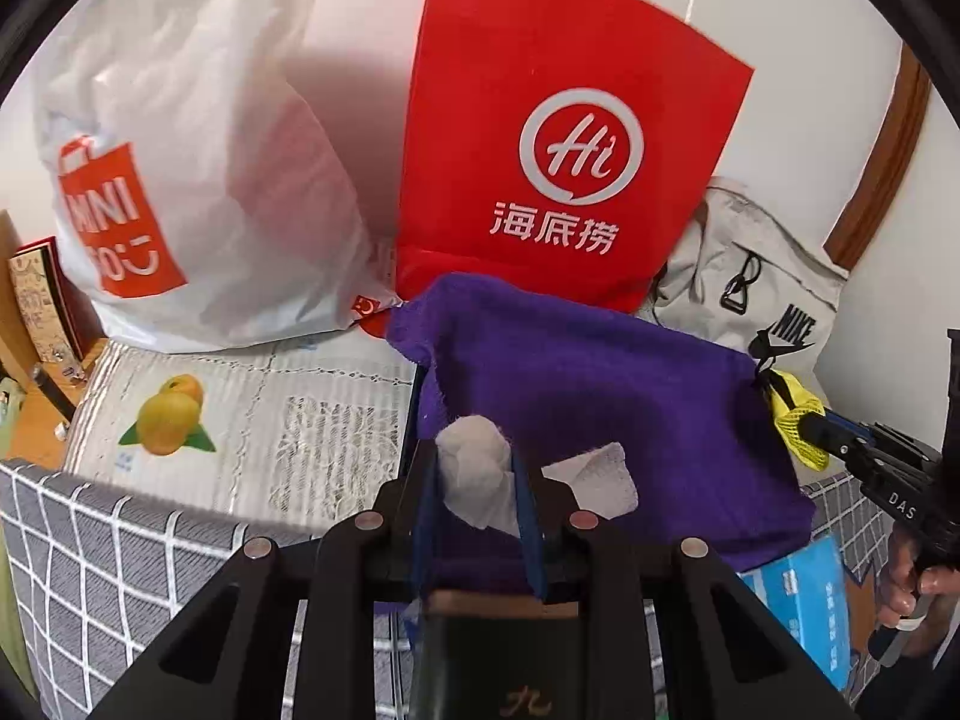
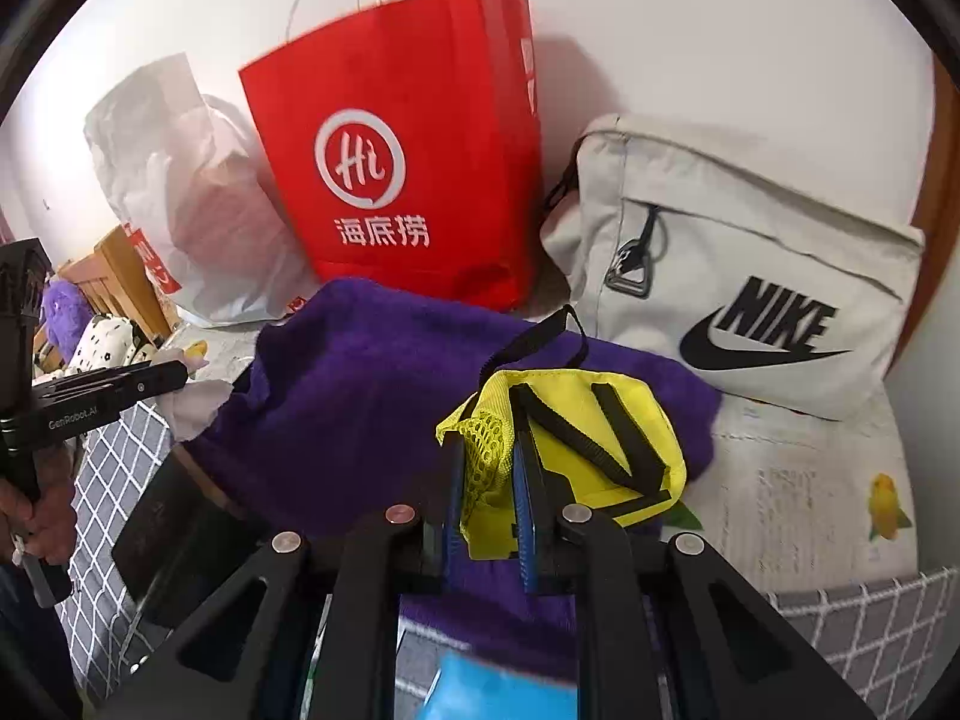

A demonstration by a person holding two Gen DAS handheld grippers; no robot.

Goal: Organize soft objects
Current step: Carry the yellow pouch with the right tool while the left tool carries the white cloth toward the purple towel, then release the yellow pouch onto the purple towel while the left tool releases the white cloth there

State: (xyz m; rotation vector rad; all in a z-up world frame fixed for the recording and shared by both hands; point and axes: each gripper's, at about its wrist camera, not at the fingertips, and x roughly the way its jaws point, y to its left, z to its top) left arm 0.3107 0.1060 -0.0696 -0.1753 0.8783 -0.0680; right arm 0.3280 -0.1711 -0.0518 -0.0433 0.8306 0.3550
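A purple fuzzy cloth (image 1: 600, 396) lies draped over a dark box on the bed; it also shows in the right wrist view (image 2: 360, 396). My left gripper (image 1: 477, 468) is shut on a crumpled white tissue (image 1: 474, 462) above the cloth; a second white piece (image 1: 594, 480) lies beside it. My right gripper (image 2: 486, 468) is shut on the mesh edge of a yellow pouch (image 2: 600, 438) with black straps, which rests on the cloth. The pouch (image 1: 795, 420) and right gripper also show at the right of the left wrist view.
A red paper bag (image 1: 564, 132) and a white plastic Miniso bag (image 1: 180, 180) lean on the wall behind. A grey Nike bag (image 2: 750, 276) sits to the right. A grey checked cover (image 1: 90, 558), a fruit-print sheet (image 1: 240, 420) and a blue box (image 1: 810, 600) lie around. Plush toys (image 2: 90, 330) lie far left.
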